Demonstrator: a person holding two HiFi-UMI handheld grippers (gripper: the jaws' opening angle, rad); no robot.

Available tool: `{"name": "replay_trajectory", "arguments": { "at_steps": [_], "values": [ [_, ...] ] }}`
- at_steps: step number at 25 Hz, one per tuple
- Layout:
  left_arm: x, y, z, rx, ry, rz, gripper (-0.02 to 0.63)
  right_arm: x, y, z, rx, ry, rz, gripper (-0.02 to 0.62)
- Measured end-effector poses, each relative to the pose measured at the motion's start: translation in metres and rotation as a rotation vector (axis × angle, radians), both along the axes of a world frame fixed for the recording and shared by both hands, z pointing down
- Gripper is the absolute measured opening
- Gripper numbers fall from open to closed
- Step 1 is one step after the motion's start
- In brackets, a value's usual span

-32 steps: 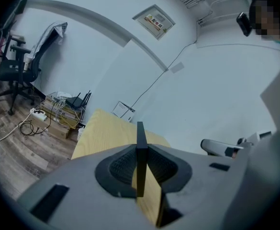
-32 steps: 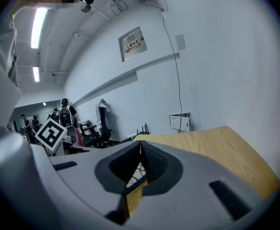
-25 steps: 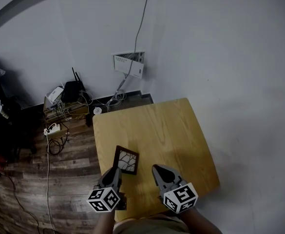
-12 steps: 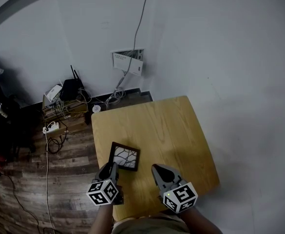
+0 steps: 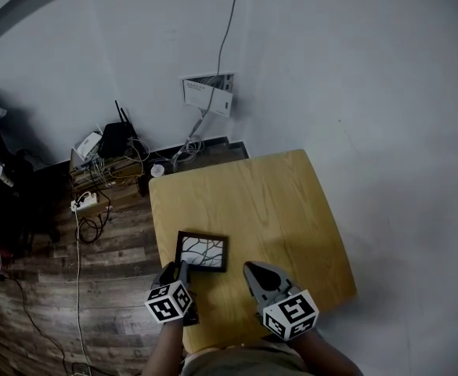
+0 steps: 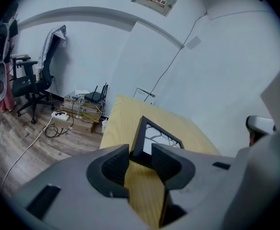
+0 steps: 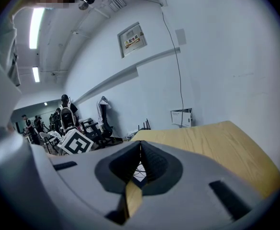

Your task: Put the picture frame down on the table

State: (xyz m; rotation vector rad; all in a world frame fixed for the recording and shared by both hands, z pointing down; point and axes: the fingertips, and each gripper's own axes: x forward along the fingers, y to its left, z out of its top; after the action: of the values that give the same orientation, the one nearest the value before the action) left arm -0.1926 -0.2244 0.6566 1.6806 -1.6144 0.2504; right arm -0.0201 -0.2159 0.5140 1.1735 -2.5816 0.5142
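The light wooden table [image 5: 268, 198] had rounded corners. Its far edge stood close to the white wall [image 5: 354, 92] and its 9 o'clock edge ran over dark plank floor [image 5: 111, 265]. A dark picture frame [image 5: 201, 251] with a pale branching pattern was over the top toward 7 o'clock, near that edge. Its near corner was pinched in the left hand-held gripper [image 6: 140, 157]. Whether the frame rested on the wood or hung just above it could not be told.

Black picture frame [image 5: 202, 251], its inside white with dark branching lines, pale yellow wood-grain table [image 5: 268, 202], grey left gripper [image 5: 179, 269] and right gripper [image 5: 252, 270] with black pads [image 6: 112, 166], white cubes [image 5: 168, 302] with black square markers, dark brown plank floor [image 5: 48, 288], white wall [image 5: 354, 92].
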Motion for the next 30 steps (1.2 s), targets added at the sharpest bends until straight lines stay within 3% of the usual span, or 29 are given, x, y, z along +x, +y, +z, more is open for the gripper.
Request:
{"name": "replay_trajectory", "arguments": {
  "at_steps": [3,6,14,30],
  "values": [
    [-0.005,0.003,0.009,-0.045,-0.052,-0.004,0.121,-0.001,-0.001,0.0,0.003,-0.001,-0.004,0.0],
    [-0.006,0.006,0.013,-0.066,-0.124,0.002,0.072,0.002,-0.002,0.0,-0.002,-0.002,0.0,0.0],
    [-0.006,0.013,0.003,-0.054,-0.088,-0.02,0.065,0.006,0.004,-0.002,0.001,-0.006,0.006,0.0],
    [0.027,0.071,-0.066,0.087,-0.08,0.004,0.004,0.035,0.058,-0.024,0.062,-0.044,0.025,0.0]
  ]
}}
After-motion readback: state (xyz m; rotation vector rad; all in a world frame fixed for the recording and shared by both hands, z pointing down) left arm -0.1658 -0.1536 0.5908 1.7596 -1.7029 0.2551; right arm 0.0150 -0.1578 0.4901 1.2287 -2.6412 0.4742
